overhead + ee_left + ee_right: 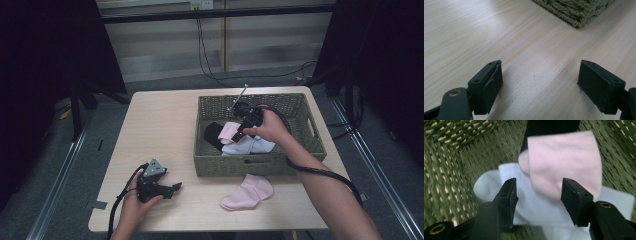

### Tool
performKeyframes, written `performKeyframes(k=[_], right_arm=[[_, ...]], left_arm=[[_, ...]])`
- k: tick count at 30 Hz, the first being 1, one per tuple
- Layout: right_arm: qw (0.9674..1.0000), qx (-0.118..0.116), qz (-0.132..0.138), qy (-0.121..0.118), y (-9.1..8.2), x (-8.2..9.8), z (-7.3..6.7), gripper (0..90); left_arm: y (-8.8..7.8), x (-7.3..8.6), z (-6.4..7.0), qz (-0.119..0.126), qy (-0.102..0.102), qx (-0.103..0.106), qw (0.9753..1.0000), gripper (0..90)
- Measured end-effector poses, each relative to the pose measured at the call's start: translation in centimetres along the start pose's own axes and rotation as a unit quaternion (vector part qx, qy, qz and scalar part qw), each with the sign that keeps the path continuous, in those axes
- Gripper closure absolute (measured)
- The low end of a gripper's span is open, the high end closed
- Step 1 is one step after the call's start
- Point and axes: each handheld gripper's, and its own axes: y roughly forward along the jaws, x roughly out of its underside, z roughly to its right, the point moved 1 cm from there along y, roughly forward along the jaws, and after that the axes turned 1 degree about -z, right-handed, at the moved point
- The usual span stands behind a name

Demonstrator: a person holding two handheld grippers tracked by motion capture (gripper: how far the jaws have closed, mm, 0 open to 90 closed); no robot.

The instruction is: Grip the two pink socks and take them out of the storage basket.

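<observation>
- My right gripper point(537, 202) hangs inside the woven basket point(310, 145), jaws parted, nothing pinched between them.
- Just past its tips lies a pink sock point(564, 162), resting on a pale blue sock point(534, 207), with a black sock point(549, 126) beyond it.
- In the high view I see the same pile at the basket's left half, the pink sock point(229, 132) topmost.
- A second pink sock point(248, 192) lies on the table point(160, 125), just in front of the basket.
- My left gripper point(539, 87) rests low over bare tabletop near the front left, jaws wide apart, empty.
</observation>
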Motion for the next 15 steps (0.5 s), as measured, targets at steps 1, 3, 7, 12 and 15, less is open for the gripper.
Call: performKeyframes(k=[1,3,7,12,15], right_arm=[[1.0,0.005,0.002,0.002,0.3,-0.2,0.0,43.1],[0.9999,0.009,0.002,-0.004,0.9,-0.6,0.2,41.1],[0.9998,0.018,0.002,0.004,2.0,-1.1,0.6,32.8],[0.9995,0.027,-0.013,-0.001,3.3,-1.4,0.8,39.4],[0.9987,0.04,-0.03,-0.007,3.8,-1.3,0.8,54.8]], left_arm=[[0.0,0.0,0.0,0.0,0.0,0.0,1.0,19.4],[0.0,0.0,0.0,0.0,0.0,-0.001,1.0,19.4],[0.0,0.0,0.0,0.0,0.0,-0.001,1.0,19.4],[0.0,0.0,0.0,0.0,0.0,-0.001,1.0,19.4],[0.0,0.0,0.0,-0.003,0.004,-0.001,1.0,19.4]])
